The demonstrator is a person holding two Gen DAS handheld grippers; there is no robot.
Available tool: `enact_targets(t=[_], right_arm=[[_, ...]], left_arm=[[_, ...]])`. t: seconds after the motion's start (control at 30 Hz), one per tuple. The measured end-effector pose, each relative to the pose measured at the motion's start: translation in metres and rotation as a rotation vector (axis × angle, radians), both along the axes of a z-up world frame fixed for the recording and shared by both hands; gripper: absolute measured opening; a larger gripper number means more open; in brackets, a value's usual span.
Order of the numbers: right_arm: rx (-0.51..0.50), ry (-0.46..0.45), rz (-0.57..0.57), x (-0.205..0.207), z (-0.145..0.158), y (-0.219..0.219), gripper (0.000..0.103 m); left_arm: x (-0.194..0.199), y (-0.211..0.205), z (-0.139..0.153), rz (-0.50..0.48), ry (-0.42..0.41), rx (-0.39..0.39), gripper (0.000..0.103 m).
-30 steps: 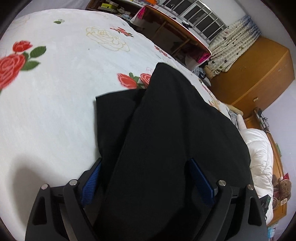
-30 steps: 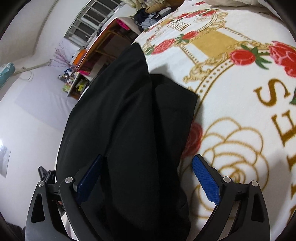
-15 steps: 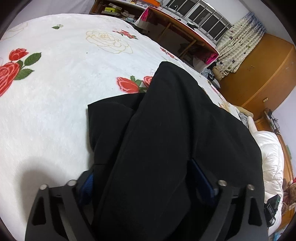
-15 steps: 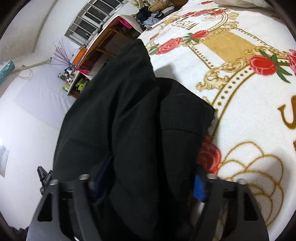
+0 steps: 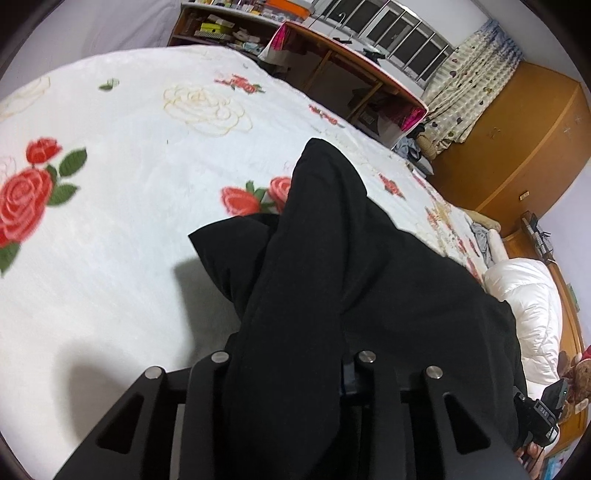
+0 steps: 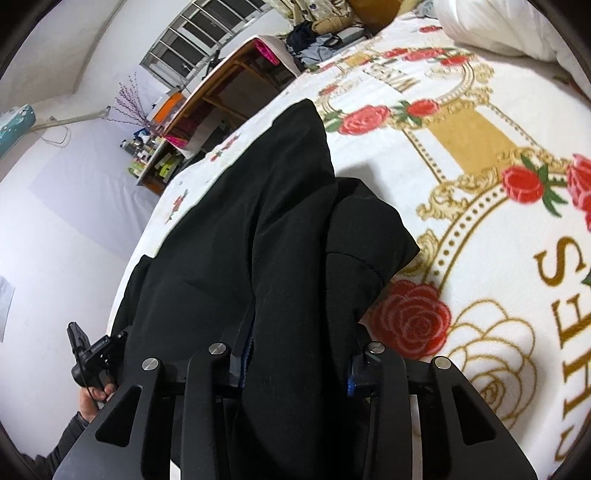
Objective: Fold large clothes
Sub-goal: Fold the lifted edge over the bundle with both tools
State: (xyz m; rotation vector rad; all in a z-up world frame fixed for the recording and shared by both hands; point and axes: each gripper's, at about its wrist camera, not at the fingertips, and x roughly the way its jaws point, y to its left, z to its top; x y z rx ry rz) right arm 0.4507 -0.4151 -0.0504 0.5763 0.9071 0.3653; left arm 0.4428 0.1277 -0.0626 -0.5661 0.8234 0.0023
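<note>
Lying on a bed under a white blanket (image 5: 122,236) printed with red roses, a black garment (image 5: 332,280) stretches from the near edge toward the far edge, where a wooden desk (image 5: 343,70) stands past it. On the left, the left gripper (image 5: 291,360) has a bunched fold of the black cloth between its fingers; its jaws are closing on that fold and the fabric hides the pads. A folded flap of the garment juts left over the blanket, raised off it with a shadow beneath. To the right, the right gripper (image 6: 295,354) is closing on a thick fold at the near edge, cloth filling the gap between its blue pads (image 6: 349,373). Beyond it the blanket shows gold lettering and a gold crest, with a white duvet (image 6: 495,26) at the far right corner
</note>
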Motion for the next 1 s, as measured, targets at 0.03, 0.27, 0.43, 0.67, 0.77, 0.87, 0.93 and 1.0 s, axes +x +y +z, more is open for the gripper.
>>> enact_targets(t=[0.03, 0.27, 0.43, 0.67, 0.77, 0.87, 0.93, 1.0], right_arm=[[0.0, -0.006, 0.001, -0.002, 0.005, 0.001, 0.035], [0.016, -0.052, 0.004, -0.032, 0.039, 0.003, 0.035], [0.024, -0.089, 0.007, -0.069, 0.065, 0.004, 0.035], [0.047, -0.115, 0.003, -0.127, 0.085, 0.002, 0.035], [0.053, -0.113, -0.001, -0.151, 0.088, 0.003, 0.035], [0.058, -0.105, -0.002, -0.173, 0.085, 0.002, 0.035], [0.062, -0.096, -0.003, -0.189, 0.08, 0.002, 0.035], [0.066, -0.085, -0.002, -0.201, 0.075, 0.001, 0.035]], left_arm=[[-0.003, 0.001, 0.006, -0.003, -0.009, 0.005, 0.031], [-0.028, 0.0, 0.053, -0.038, -0.076, 0.035, 0.029], [-0.062, 0.003, 0.077, -0.051, -0.109, 0.029, 0.029], [-0.118, 0.008, 0.102, -0.065, -0.148, 0.023, 0.029], [-0.143, 0.008, 0.105, -0.07, -0.152, 0.029, 0.029], [-0.167, 0.009, 0.103, -0.072, -0.148, 0.031, 0.029], [-0.183, 0.01, 0.098, -0.072, -0.143, 0.032, 0.029], [-0.198, 0.01, 0.092, -0.069, -0.13, 0.026, 0.029]])
